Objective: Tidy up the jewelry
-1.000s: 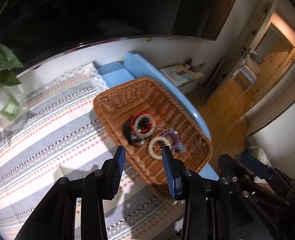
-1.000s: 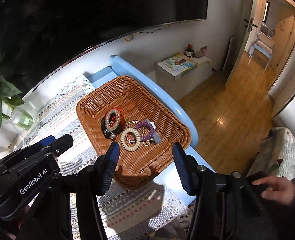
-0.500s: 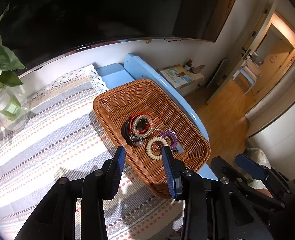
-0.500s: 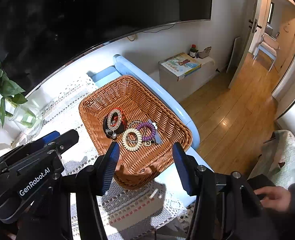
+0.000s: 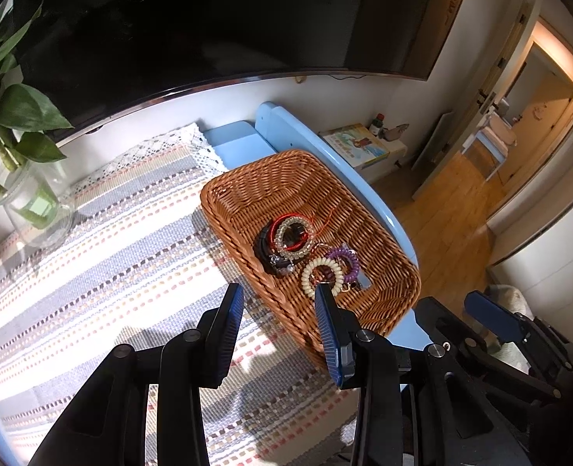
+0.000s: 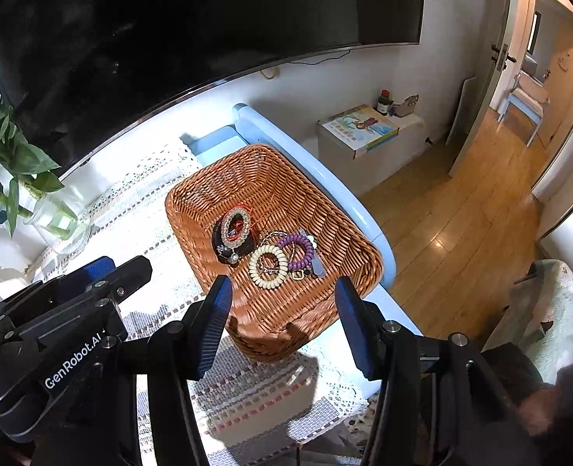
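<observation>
The left hand-held gripper (image 5: 279,298) is spread apart and holds nothing. It hangs above the near rim of the wicker basket (image 5: 247,178). The right hand-held gripper (image 6: 283,289) is spread wider, and it too holds nothing. It hangs above the near end of the basket as well, a bit farther back.

All the jewelry that can be seen lies inside the basket, in the half nearest the grippers. A cream spiral bracelet (image 6: 268,266) sits closest to the near rim. A purple spiral bracelet (image 6: 298,250) touches it on the side toward the wood floor. A thin chain (image 6: 271,237) runs under both. Toward the far end of the basket, a clear bead bracelet (image 6: 235,226) lies on a red cord bracelet (image 5: 280,233) and a black band (image 5: 262,248). Something small and pale (image 6: 318,268) lies next to the purple bracelet; it cannot be told what it is.

The basket stands at the end of a blue counter (image 5: 239,143), partly on a striped cloth (image 5: 103,252). No jewelry shows on the cloth beside the basket.

This scene fits two stages. The pieces may be gathered for good, or they may be waiting to be taken out and sorted.

If a piece is to be lifted, the cream bracelet is the easy one, since it lies on top. A gripper should come straight down with one finger inside the ring. The chain below could snag and come up too, so the lift should be slow.
</observation>
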